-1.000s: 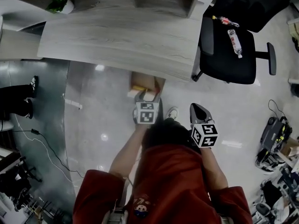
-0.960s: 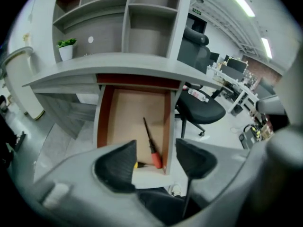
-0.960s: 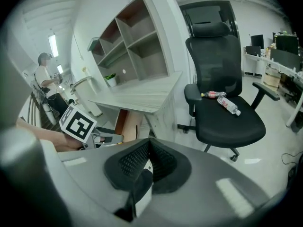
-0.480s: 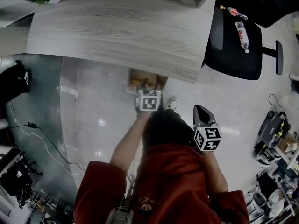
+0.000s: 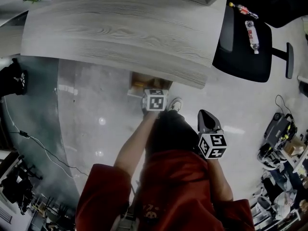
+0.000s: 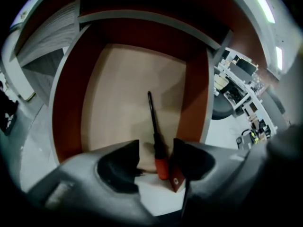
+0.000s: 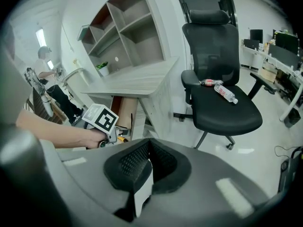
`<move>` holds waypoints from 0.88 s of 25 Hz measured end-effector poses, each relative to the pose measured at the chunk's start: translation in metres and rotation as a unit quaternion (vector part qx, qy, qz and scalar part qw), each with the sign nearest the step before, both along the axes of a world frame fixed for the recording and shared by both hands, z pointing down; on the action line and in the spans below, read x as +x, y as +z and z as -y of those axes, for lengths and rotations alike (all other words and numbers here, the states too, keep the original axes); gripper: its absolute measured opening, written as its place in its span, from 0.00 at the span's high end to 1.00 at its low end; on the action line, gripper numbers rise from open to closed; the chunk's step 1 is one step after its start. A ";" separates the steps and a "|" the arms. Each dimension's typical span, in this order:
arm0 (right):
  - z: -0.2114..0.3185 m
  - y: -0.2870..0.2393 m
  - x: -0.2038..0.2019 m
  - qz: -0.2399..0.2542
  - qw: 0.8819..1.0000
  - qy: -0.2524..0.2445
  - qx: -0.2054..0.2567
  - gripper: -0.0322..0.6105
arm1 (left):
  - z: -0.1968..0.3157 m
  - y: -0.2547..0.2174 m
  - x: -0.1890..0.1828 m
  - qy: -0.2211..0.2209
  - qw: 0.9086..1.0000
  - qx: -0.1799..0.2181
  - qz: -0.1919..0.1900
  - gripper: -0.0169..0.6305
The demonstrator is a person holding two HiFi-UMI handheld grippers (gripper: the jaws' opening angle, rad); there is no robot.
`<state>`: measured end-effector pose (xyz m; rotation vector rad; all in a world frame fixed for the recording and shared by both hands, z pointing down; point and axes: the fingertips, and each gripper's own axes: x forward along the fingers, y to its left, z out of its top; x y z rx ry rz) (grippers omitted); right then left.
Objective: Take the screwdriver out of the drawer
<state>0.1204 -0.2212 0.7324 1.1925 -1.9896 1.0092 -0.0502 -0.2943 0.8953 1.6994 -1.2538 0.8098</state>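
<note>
My left gripper (image 6: 156, 148) points steeply down into the open drawer (image 6: 66, 108), which juts out from under the grey wood-grain desk (image 5: 120, 28). Its jaws have just been closing but are still a good way apart. The screwdriver (image 6: 155, 134) lies flat on the pale drawer floor. Its thin black shaft runs toward the back, and its thick handle, black and then orange at the butt, is at the front edge close to the right-hand wall. That handle sits in the gap between my two pads, nearer the right one, and I see a sliver of space on either side, so I have hold of nothing yet. My right gripper (image 7: 147, 148) hangs idle off to the side, facing the desk and an office chair (image 7: 222, 103), with its pads brought together on nothing. I judge the tool to be light and quite stiff, so it should neither sag nor need much squeeze. The handle looks round and smooth (the sort that rolls or squirts out of a lazy pinch). I would take it across the fat part of the handle rather than the skinny shaft, with the pads square on either side and low enough to reach its middle. The near wall and front lip leave the right pad little room, so that side wants care.
</note>
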 end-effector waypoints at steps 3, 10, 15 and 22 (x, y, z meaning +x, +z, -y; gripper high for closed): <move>-0.002 0.003 -0.001 -0.002 1.000 0.001 -0.003 0.95 | -0.005 0.008 -0.002 -0.010 1.000 -0.007 0.002 0.64; -0.001 0.006 0.001 -0.009 1.000 0.003 -0.007 0.95 | 0.000 0.018 -0.002 -0.007 1.000 0.007 0.023 0.68; -0.002 0.009 -0.001 -0.011 1.000 0.005 -0.008 0.95 | -0.004 0.029 -0.002 -0.015 0.999 0.006 0.041 0.71; -0.002 0.008 -0.003 -0.009 1.000 0.003 -0.005 0.95 | -0.003 0.025 -0.007 -0.018 0.999 0.003 0.051 0.77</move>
